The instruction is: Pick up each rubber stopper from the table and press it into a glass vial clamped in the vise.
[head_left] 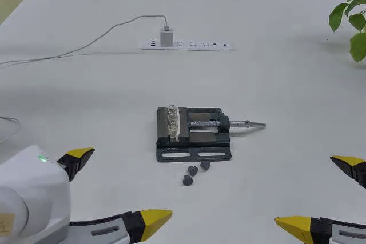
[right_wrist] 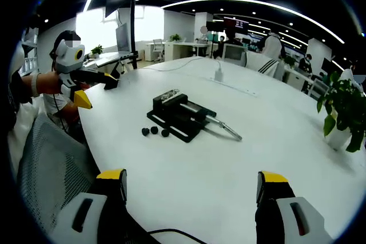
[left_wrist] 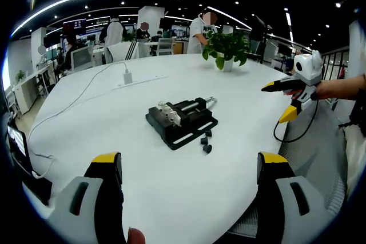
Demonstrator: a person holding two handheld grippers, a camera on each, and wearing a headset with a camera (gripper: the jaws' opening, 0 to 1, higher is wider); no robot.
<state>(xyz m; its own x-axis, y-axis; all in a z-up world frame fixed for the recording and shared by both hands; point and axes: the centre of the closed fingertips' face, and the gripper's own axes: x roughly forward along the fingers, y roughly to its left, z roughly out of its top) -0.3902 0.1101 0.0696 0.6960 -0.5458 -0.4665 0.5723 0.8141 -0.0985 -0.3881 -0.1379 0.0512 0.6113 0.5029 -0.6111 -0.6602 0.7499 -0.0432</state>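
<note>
Left gripper [head_left: 131, 183]: jaws apart, empty, hovering over the table's [head_left: 274, 84] near edge, left side.
Right gripper [head_left: 304, 189]: jaws apart, empty, over the near edge, right side.
Rubber stoppers [head_left: 193, 171]: three, dark, loosely clustered just in front of the vise, on its near-edge side.
Vise [head_left: 194, 141]: black, well in from every edge, screw handle pointing right.
Glass vials [head_left: 172, 123]: upright in a short row, clamped at the vise's left end; count unclear.
Power strip [head_left: 189, 44]: white, beyond the vise toward the far edge.
Risk, pickup: stoppers lie close together, so a closing jaw may knock a neighbour away.
Risk, pressing: an off-centre push could tilt or crack a vial.
</note>
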